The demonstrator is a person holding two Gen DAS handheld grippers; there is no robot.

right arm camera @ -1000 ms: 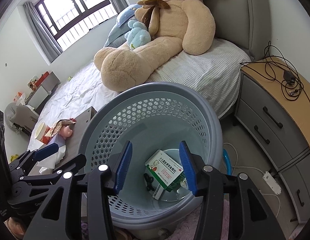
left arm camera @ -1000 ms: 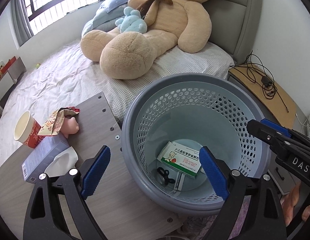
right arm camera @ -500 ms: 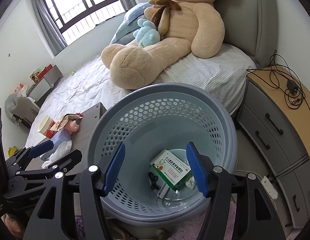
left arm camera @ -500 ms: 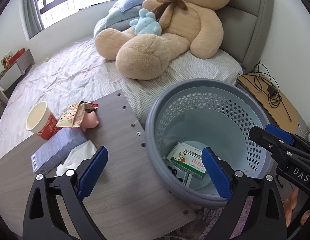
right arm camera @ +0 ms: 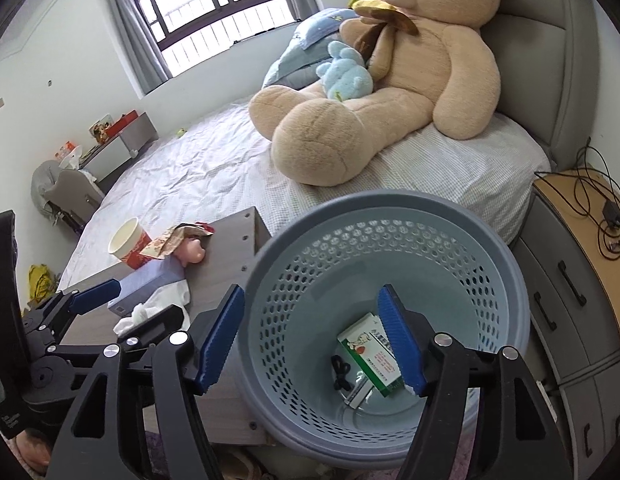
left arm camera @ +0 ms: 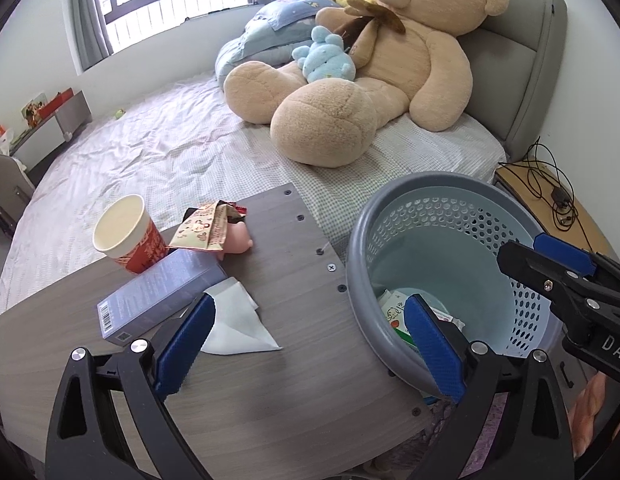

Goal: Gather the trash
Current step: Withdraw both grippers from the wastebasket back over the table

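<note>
A blue-grey perforated basket stands beside the wooden table. In it lie a green-and-white medicine box and a small black item. My right gripper hangs above the basket, its jaws opening with nothing between them. My left gripper is open and empty over the table's near right part, its right finger above the basket rim. On the table lie a white tissue, a grey-blue box, a paper cup, a snack wrapper and a pink toy.
Behind the table is a bed with a large teddy bear and pillows. A wooden nightstand with drawers and tangled cables stands right of the basket. A person's hand shows at the lower right.
Both grippers have drawn back and up from the basket. In the left wrist view the basket slid right and more of the table's items came into view. The right jaws have widened.
</note>
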